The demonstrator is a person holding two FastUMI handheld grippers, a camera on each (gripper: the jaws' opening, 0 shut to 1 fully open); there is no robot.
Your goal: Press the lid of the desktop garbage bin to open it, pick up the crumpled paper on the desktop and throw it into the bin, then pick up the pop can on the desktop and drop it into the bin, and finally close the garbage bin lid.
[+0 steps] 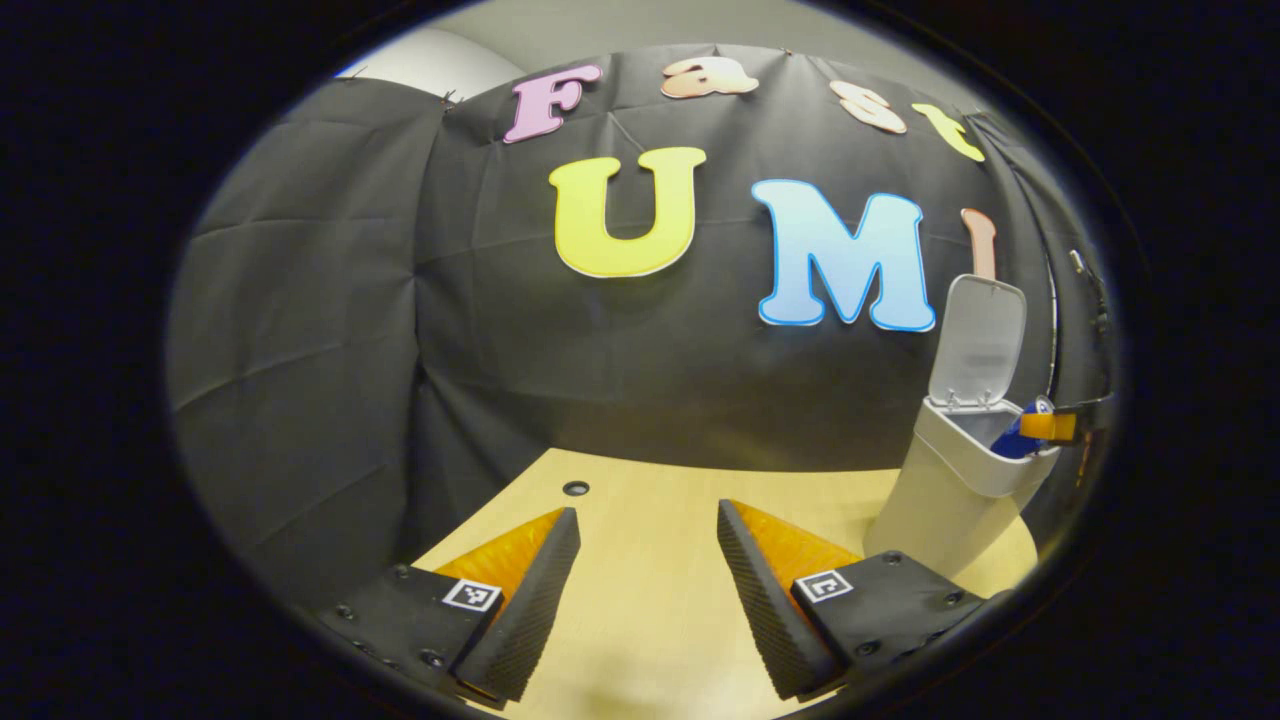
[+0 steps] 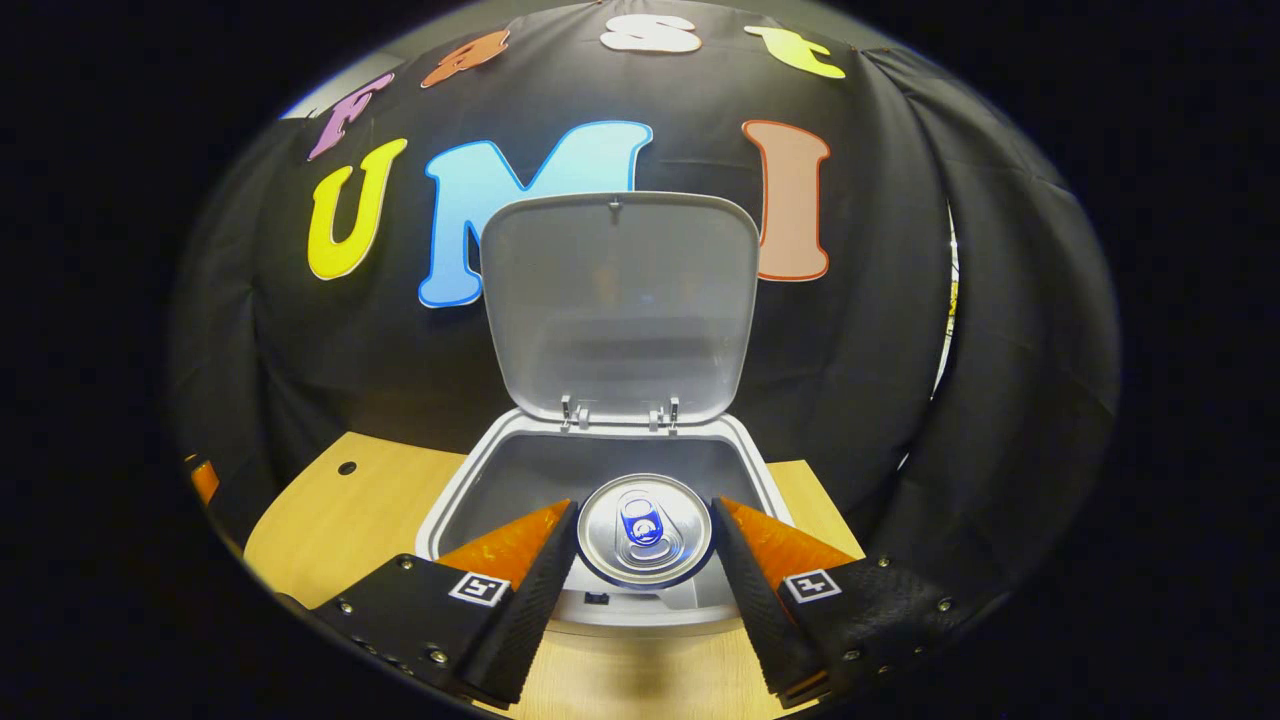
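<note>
Right gripper view: right tongs [image 2: 643, 535] pinch pop can [image 2: 644, 530] upright over open garbage bin [image 2: 470, 480], lid [image 2: 620, 300] raised. Left gripper view: left tongs [image 1: 648, 545] spread, empty, above tabletop [image 1: 650, 620]; bin at right.

White bin [image 2: 450, 500] with pale grey lid [image 2: 620, 300]; silver-topped can [image 2: 645, 530], blue tab; light wood-grain desk [image 1: 650, 600]; black cloth wall [image 1: 330, 330].

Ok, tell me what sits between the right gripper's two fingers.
The pop can, top end facing the camera, held over the open garbage bin below its raised lid; the right gripper view shows this.
</note>
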